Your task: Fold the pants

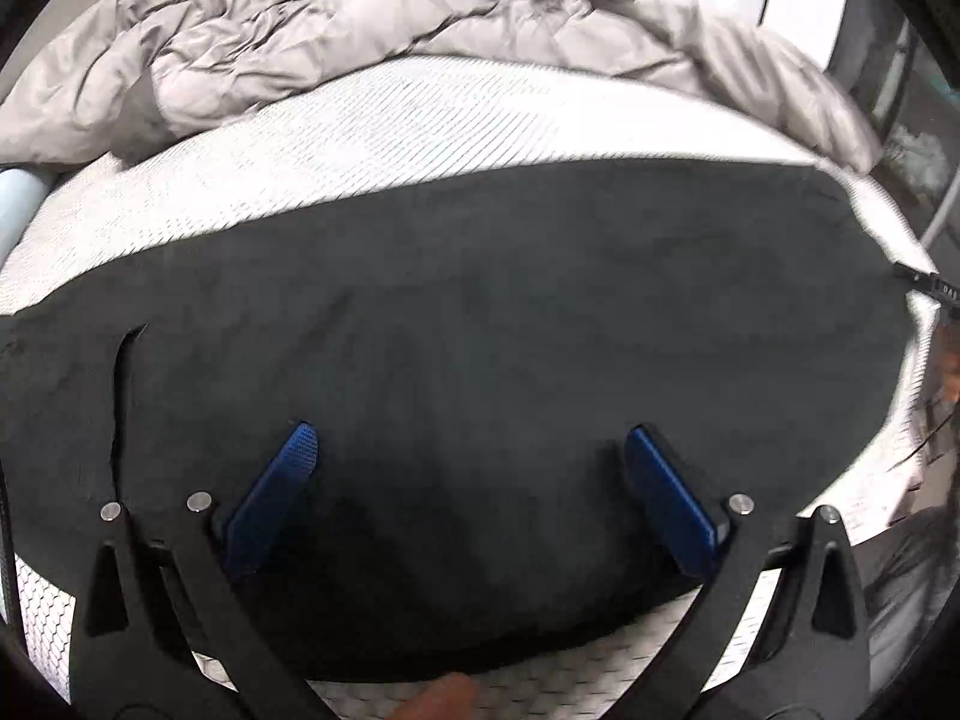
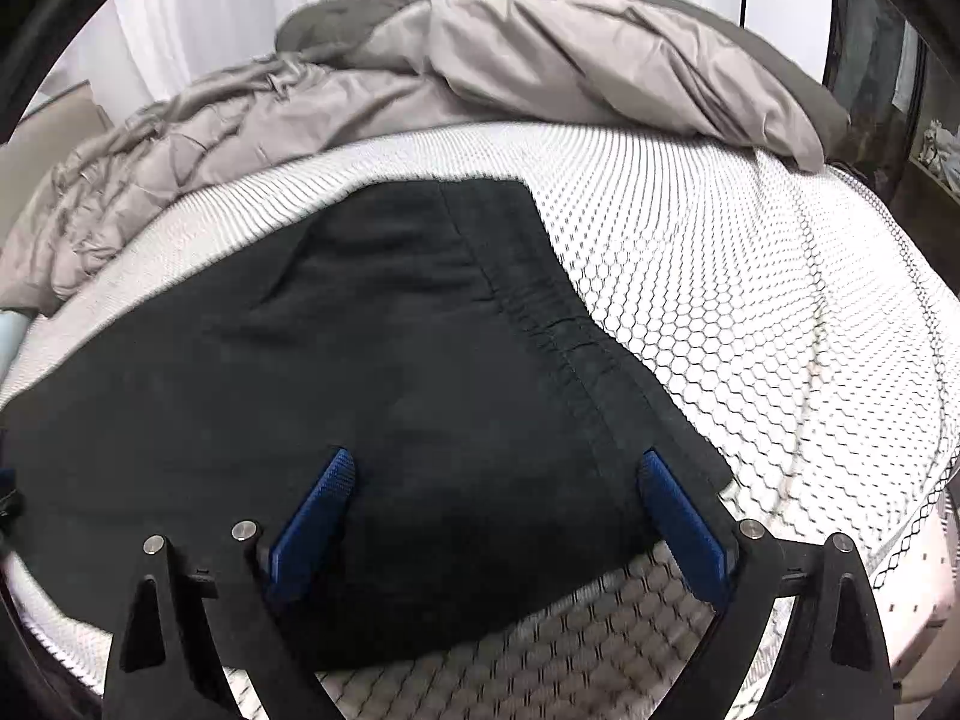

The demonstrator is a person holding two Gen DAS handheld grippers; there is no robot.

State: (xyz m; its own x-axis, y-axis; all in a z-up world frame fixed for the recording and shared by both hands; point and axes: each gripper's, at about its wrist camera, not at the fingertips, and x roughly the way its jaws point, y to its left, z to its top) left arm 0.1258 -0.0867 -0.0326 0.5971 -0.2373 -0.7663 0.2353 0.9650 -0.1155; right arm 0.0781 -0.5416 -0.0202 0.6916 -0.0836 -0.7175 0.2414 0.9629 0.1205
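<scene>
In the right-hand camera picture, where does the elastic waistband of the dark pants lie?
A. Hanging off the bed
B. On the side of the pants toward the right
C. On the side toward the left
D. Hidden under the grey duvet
B: the gathered waistband runs along the right edge of the pants, flat on the white patterned mattress, apart from the duvet.

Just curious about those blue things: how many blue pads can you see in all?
4: two on the left gripper, spread over the black pants, and two on the right gripper, spread near the waistband.
</scene>
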